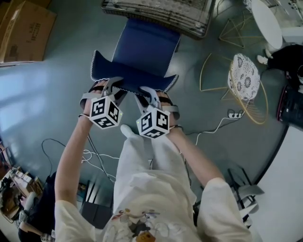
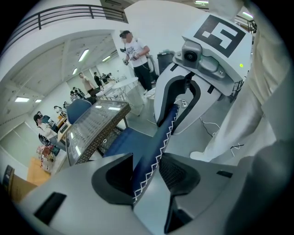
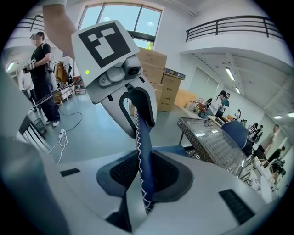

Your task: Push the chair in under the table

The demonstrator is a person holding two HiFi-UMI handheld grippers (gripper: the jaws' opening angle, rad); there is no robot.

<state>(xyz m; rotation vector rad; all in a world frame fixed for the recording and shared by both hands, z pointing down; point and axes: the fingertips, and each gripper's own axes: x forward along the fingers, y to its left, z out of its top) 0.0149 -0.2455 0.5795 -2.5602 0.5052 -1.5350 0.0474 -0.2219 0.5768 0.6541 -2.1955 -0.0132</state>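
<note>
A dark blue chair point(image 1: 142, 49) with white zigzag stitching along its backrest edge stands in front of me, its seat partly under the wicker table point(image 1: 158, 13) with a glass top. My left gripper point(image 1: 111, 90) is shut on the top edge of the chair's backrest point(image 2: 151, 158) at the left. My right gripper point(image 1: 147, 97) is shut on the same backrest edge point(image 3: 143, 174) at the right. In each gripper view the other gripper shows farther along the edge, clamped on it too.
A round gold-wire stool point(image 1: 245, 78) with a lace top stands to the right, and a white round table point(image 1: 266, 21) is beyond it. A power strip and white cable point(image 1: 222, 120) lie on the floor at right. Cardboard boxes point(image 1: 23, 30) sit at left. Cables point(image 1: 92, 158) trail near my legs.
</note>
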